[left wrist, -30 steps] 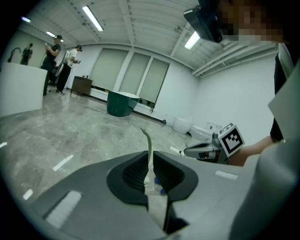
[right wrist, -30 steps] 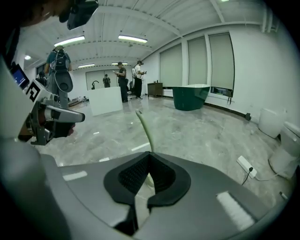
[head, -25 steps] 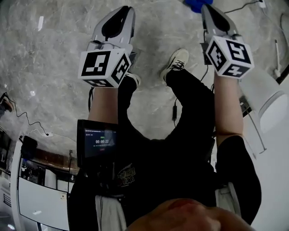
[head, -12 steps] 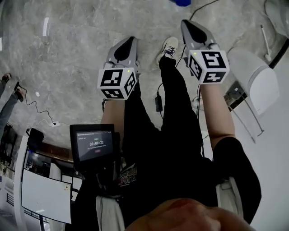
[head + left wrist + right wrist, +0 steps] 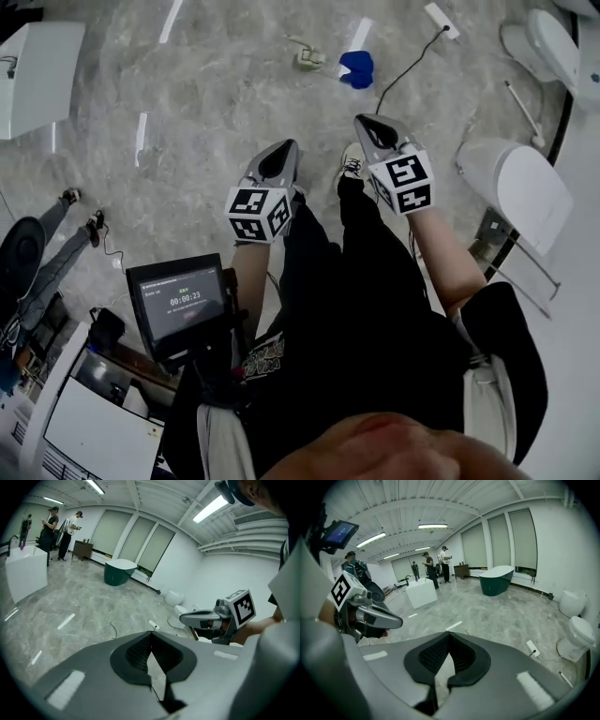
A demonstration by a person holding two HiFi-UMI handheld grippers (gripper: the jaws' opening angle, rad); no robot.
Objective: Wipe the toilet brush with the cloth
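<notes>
The blue cloth [image 5: 356,67] lies crumpled on the marble floor, far ahead of both grippers. A thin white rod [image 5: 522,100], possibly the toilet brush, lies on the floor near the toilet [image 5: 553,42]. My left gripper [image 5: 285,152] and right gripper [image 5: 369,122] hang side by side above the person's legs, high over the floor. Both are shut with nothing between the jaws. In the left gripper view the left gripper's [image 5: 151,633] tips meet, and the right gripper [image 5: 186,618] shows at its right. The right gripper's [image 5: 448,634] tips also meet.
A small pale object [image 5: 307,56] lies left of the cloth. A power strip [image 5: 439,17] with a cable lies further back. A white lidded fixture [image 5: 520,183] stands at the right. A green bathtub [image 5: 497,579], a white block [image 5: 421,595] and standing people are across the room.
Both grippers have risen well away from the floor and look smaller in the head view. More floor shows now, and the blue cloth lies further from the right gripper.
</notes>
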